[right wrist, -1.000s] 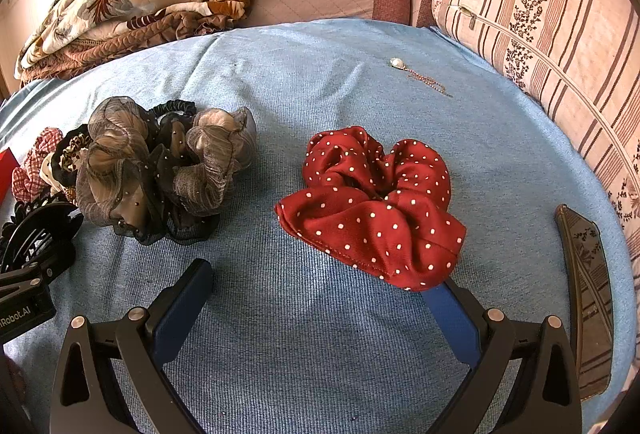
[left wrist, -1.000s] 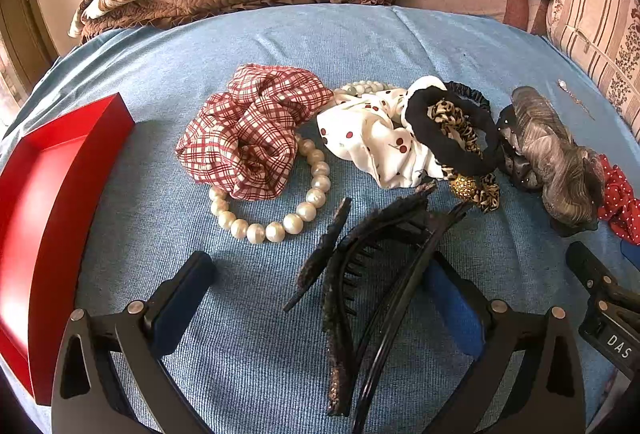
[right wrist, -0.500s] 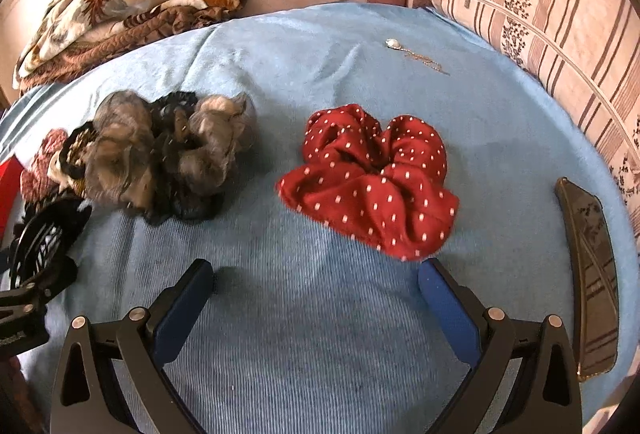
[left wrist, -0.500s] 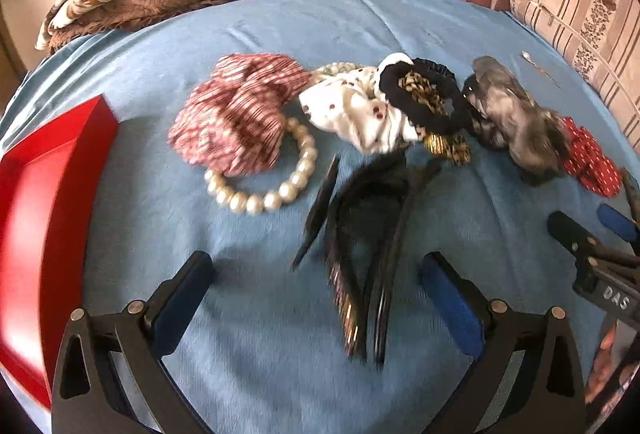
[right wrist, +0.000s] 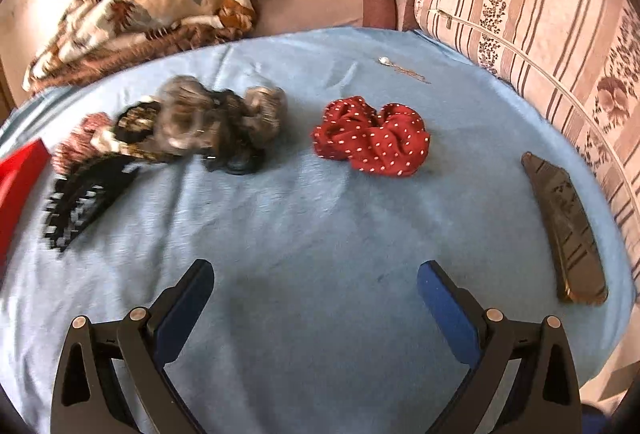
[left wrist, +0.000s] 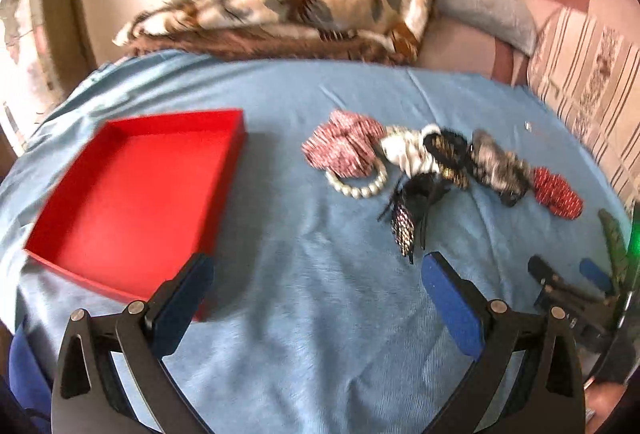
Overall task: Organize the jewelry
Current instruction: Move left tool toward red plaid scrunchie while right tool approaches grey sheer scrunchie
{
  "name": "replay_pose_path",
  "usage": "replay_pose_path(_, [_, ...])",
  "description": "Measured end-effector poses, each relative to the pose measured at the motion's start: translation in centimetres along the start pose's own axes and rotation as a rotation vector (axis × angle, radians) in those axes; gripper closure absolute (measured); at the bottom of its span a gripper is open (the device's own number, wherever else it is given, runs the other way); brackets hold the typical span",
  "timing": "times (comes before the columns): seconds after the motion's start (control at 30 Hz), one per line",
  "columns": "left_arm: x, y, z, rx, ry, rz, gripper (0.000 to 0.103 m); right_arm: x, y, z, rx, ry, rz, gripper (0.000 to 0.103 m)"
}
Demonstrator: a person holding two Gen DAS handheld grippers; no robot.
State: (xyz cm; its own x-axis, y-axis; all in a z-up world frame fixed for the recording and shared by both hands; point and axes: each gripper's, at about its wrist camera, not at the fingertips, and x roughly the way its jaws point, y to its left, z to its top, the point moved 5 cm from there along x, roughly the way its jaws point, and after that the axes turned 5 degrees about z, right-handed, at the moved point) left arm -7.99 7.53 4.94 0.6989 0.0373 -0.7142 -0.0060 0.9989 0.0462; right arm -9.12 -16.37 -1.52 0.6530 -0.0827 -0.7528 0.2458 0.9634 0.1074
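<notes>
to the left of the heap of hair things sits one red tray [left wrist: 132, 189], shallow and with nothing in it, on the blue bedspread [left wrist: 320, 314]; judging by the task, it is set there as the place the pieces are meant to go, near enough that either hand can reach it. nothing has been sorted into it yet.

the heap runs in a loose row away from the tray's right edge, which suggests it was tipped out rather than arranged. nearest the tray is one red checked scrunchie [left wrist: 344, 149], lying partly over one pearl bracelet [left wrist: 358, 187]. beyond that comes one white scrunchie [left wrist: 408, 153], then one black and gold band [left wrist: 446, 149], then one grey gauzy scrunchie [right wrist: 216, 117]. below these, closer to the cameras, lie dark claw clips [left wrist: 412, 209]; blur keeps me from counting them, though there look to be at least two. further from the tray, and apart from the heap, is one red dotted scrunchie [right wrist: 372, 141]. furthest of all lie one long dark barrette [right wrist: 564, 230] and one thin chain with a small pearl [right wrist: 402, 67], each alone.

the left gripper [left wrist: 318, 280] hovers above the bedspread between the tray and the clips, its jaws released and holding nothing. the right gripper [right wrist: 316, 288] hangs short of the dotted scrunchie, jaws likewise spread and bare. two grippers, both free, so the first pick seems not yet made.
</notes>
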Motion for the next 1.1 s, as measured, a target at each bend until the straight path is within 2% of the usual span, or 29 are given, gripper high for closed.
replay_pose_path(0.13, [-2.8, 1.2, 0.3, -0.032, -0.064, 0.002, 0.0, -2.1, 0.5, -0.5, -0.004, -0.06, -0.012, 0.0])
replay_pose_path(0.3, [-4.8, 1.6, 0.3, 0.008, -0.121, 0.043, 0.0, -3.6, 0.5, -1.1, -0.01, -0.098, -0.039, 0.0])
replay_pose_path(0.43, [-6.2, 1.8, -0.3, 0.021, -0.146, 0.043, 0.0, -4.1, 0.7, -1.7, -0.019, -0.103, -0.044, 0.0])
replay_pose_path(0.8, [-9.5, 2.9, -0.9, 0.009, -0.207, 0.099, 0.0, -6.1, 1.6, -2.4, -0.081, -0.154, -0.056, 0.0])
replay_pose_path(1.1, [-12.2, 3.9, -1.0, -0.013, -0.243, 0.075, 0.0, -8.6, 1.2, -2.9, -0.105, -0.181, -0.091, 0.0])
